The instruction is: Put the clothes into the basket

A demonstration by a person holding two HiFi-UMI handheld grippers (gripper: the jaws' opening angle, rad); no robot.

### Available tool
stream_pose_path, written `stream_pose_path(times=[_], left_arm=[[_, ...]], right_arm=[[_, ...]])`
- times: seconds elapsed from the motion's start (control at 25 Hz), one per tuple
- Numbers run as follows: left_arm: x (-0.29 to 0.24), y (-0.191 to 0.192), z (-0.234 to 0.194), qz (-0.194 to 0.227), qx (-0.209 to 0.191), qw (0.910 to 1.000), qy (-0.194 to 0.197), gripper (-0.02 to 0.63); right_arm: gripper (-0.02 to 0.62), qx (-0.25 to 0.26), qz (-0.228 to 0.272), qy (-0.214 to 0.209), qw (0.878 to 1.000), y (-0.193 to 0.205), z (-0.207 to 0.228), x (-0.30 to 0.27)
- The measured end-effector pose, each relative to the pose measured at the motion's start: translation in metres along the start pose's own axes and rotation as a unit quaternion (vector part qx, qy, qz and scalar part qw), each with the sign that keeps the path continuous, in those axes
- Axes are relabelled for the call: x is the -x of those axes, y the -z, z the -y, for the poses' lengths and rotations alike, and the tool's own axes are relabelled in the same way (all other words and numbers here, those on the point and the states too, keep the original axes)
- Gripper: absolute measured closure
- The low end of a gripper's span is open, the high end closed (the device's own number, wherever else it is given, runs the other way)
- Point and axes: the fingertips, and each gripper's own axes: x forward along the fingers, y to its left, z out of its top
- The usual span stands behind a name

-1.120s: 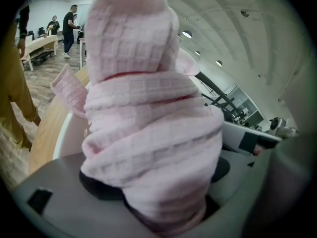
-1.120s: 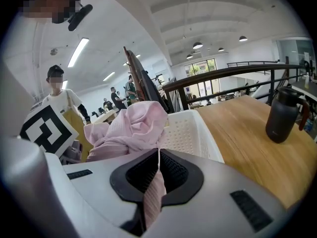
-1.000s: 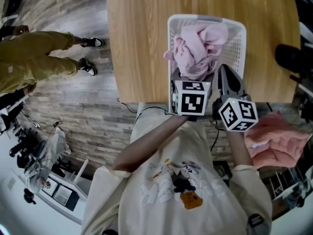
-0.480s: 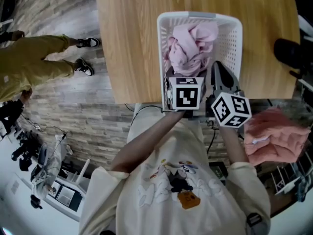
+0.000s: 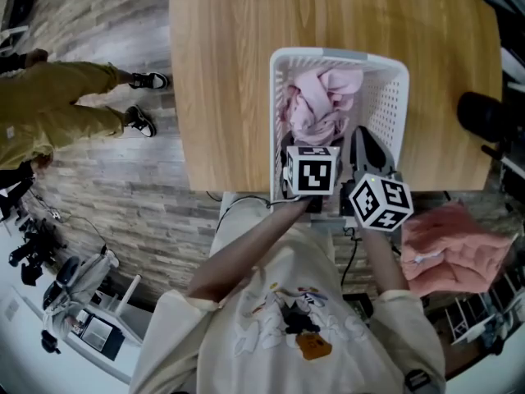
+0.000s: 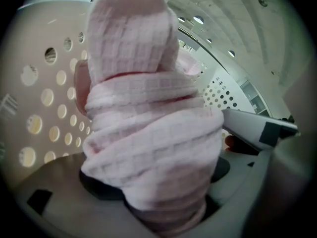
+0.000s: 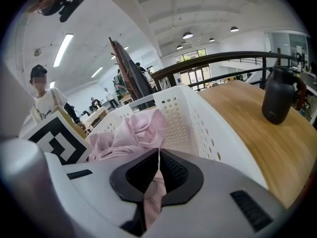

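Note:
A white perforated basket [image 5: 336, 54] stands on the wooden table [image 5: 221, 72] with a pale pink garment [image 5: 316, 109] bunched inside it. My left gripper [image 5: 305, 148] reaches in over the near rim. Its jaws stand wide, and a thick roll of the pink garment [image 6: 148, 123] is wedged between the pads. Just to its right, my right gripper [image 5: 363, 148] also dips into the basket, shut on a thin fold of the pink garment [image 7: 129, 133]. A strip of cloth hangs between its pads [image 7: 171, 172]. The basket wall [image 6: 44, 98] curves close on the left.
A second, salmon-pink garment [image 5: 455, 249] lies off the table's near edge at the right. A black bottle [image 5: 488, 117] stands on the table right of the basket. A person in olive trousers [image 5: 57, 109] stands on the floor at the left.
The pink garment has gone from heaped above the rim to lower inside the basket, and both grippers have followed it in.

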Motion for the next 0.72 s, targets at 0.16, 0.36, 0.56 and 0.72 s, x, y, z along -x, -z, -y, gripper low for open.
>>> stream_pose_path(times=[0.16, 0.36, 0.56, 0.72], left_arm=[[-0.015, 0.005, -0.005, -0.003, 0.003, 1.0, -0.008, 0.201], [-0.034, 0.006, -0.002, -0.019, 0.018, 0.9997, -0.003, 0.201], [-0.046, 0.004, -0.003, -0.024, 0.025, 0.9994, -0.005, 0.201], [-0.049, 0.004, -0.005, -0.024, 0.024, 0.9994, -0.005, 0.196]], right_arm=[[0.571, -0.009, -0.002, -0.002, 1.0, 0.004, 0.002, -0.006], [0.571, -0.009, -0.006, -0.004, 1.0, 0.006, 0.005, -0.01], [0.571, -0.008, -0.01, -0.004, 1.0, 0.009, 0.002, -0.013], [0.571, -0.006, -0.011, -0.002, 1.0, 0.009, 0.002, -0.013]])
